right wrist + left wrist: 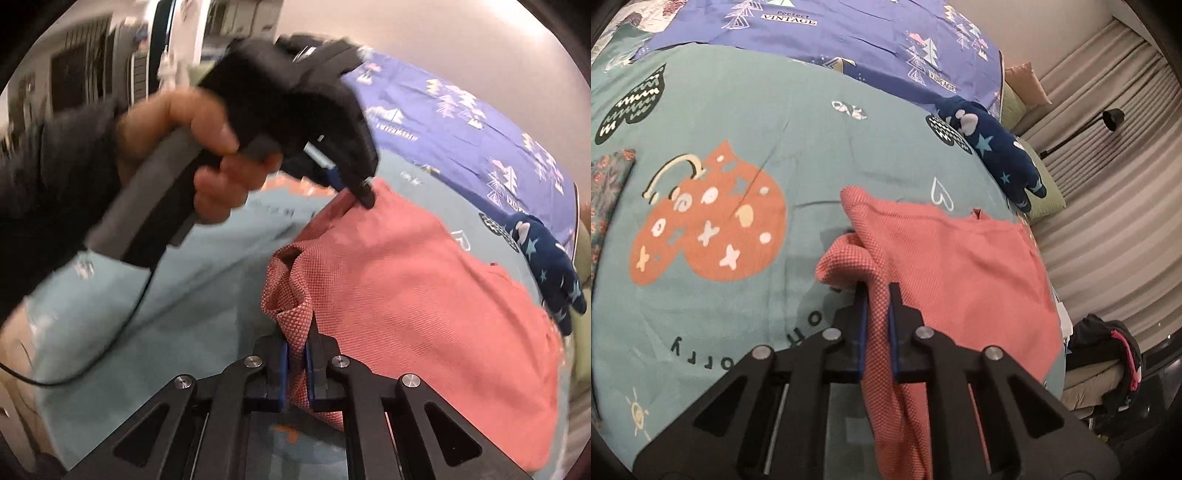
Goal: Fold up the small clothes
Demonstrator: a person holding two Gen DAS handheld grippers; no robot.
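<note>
A coral-pink woven garment (960, 266) lies on the teal patterned bed cover (738, 129), near its right edge. In the left wrist view my left gripper (877, 291) is shut on a bunched edge of it, with cloth running down between the blue pads. The right wrist view shows the same garment (406, 295) spread to the right, and my right gripper (297, 332) shut on a gathered fold at its near-left corner. Farther up, a person's hand (207, 155) holds the left gripper (360, 192), which pinches the garment's far corner.
A navy garment with stars (997, 147) lies at the bed's right edge, by a purple printed sheet (849, 37). A floral cloth (609, 184) lies at the left. Beyond the bed stand a green pillow (1045, 195), a floor lamp (1108, 118), curtains and a pile of dark clothes (1108, 350).
</note>
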